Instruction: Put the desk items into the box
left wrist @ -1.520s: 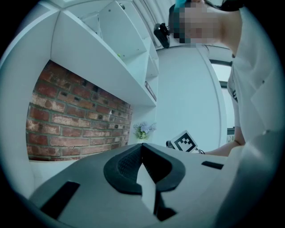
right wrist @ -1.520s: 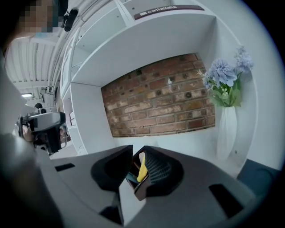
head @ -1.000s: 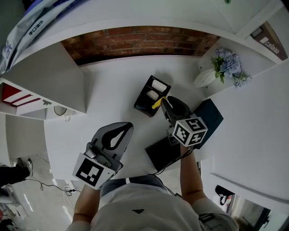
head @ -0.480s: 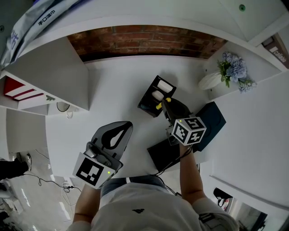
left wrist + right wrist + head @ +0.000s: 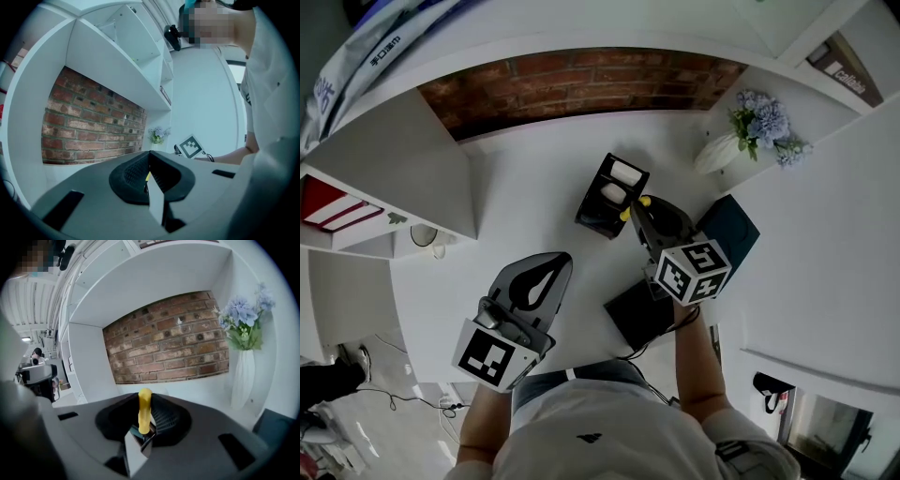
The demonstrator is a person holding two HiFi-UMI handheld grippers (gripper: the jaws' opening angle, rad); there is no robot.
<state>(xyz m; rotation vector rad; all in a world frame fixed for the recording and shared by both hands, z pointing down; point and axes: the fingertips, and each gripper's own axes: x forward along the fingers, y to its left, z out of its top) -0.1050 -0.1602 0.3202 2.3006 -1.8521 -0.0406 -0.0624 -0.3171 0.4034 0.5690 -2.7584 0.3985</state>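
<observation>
A black box [image 5: 591, 217] with compartments stands on the white desk, with two white items [image 5: 627, 173] inside it. My right gripper [image 5: 636, 214] hovers at the box's near right corner, shut on a small yellow stick-shaped item [image 5: 633, 207]. Its jaws have just been closing with that item between them. In the right gripper view the yellow item [image 5: 144, 409] stands upright from the jaw tips of the right gripper [image 5: 143, 428]. My left gripper [image 5: 564, 261] hangs lower left of the box, shut and empty; in its own view the left gripper [image 5: 149, 177] points level toward the brick wall.
A dark blue notebook [image 5: 733, 234] lies right of the right gripper, and a black flat item [image 5: 637, 317] lies under its cube. A white vase [image 5: 717, 155] of blue flowers stands at the back right. A white shelf unit [image 5: 403, 159] flanks the left, with a brick wall [image 5: 581, 80] behind.
My right gripper has risen slightly with the yellow item beside the box. The left gripper has stayed where it was.
</observation>
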